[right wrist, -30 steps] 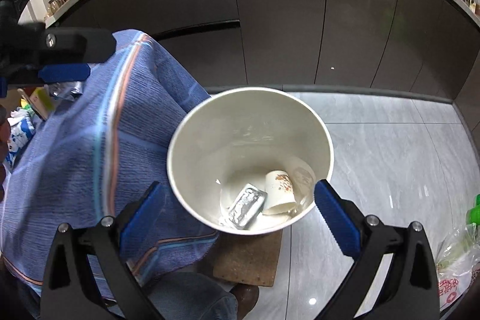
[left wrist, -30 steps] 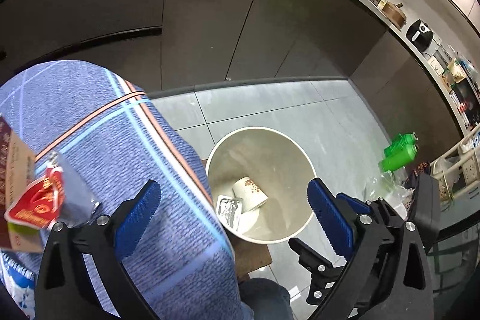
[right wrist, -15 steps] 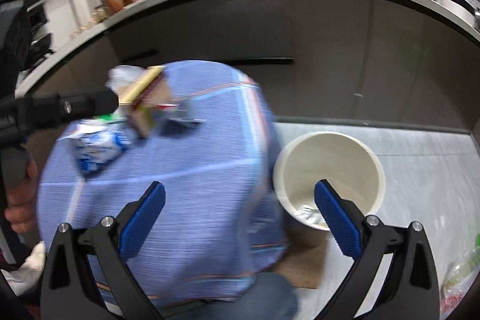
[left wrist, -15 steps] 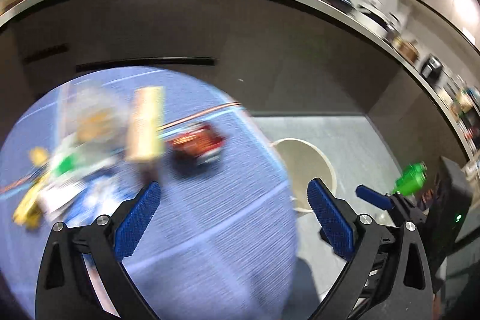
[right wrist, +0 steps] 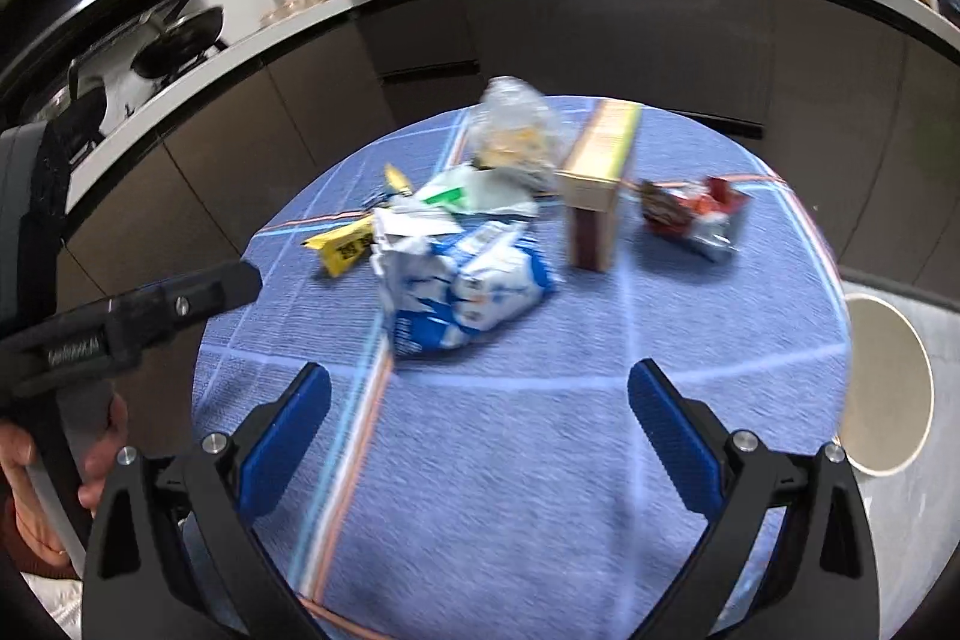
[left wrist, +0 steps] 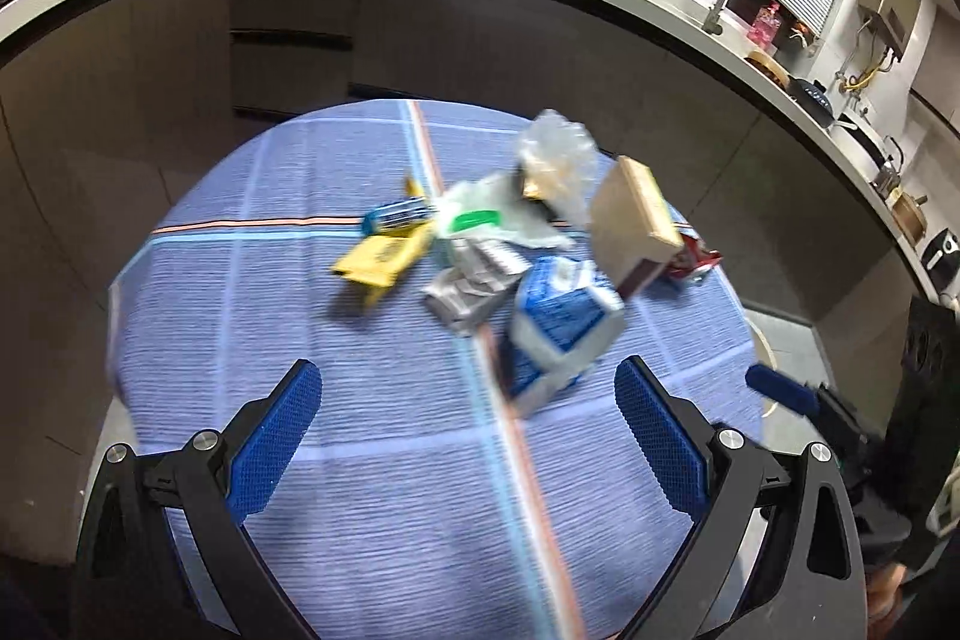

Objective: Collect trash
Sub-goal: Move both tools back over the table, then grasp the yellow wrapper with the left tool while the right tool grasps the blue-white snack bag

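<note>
Most of the job looks undone, since the trash lies heaped on the far half of the tabletop (left wrist: 252, 340) and both tools are empty; going left to right, the left hand-held gripper (left wrist: 468, 436) has its jaws wide apart above the near cloth, holding nothing; past it lie a yellow wrapper (left wrist: 378, 256), a silver wrapper (left wrist: 474, 286), a white bag (left wrist: 492, 220), a clear bag (left wrist: 555, 160), a blue pack (left wrist: 564, 328), a box (left wrist: 630, 226) standing on end and a red wrapper (right wrist: 690, 208); the right hand-held gripper (right wrist: 480, 436) is likewise spread and empty; the bin (right wrist: 888, 388) stands on the floor just right of the tabletop, its inside hidden; the blue pack is nearest, and overlapping wrappers may snag a clean pick.
</note>
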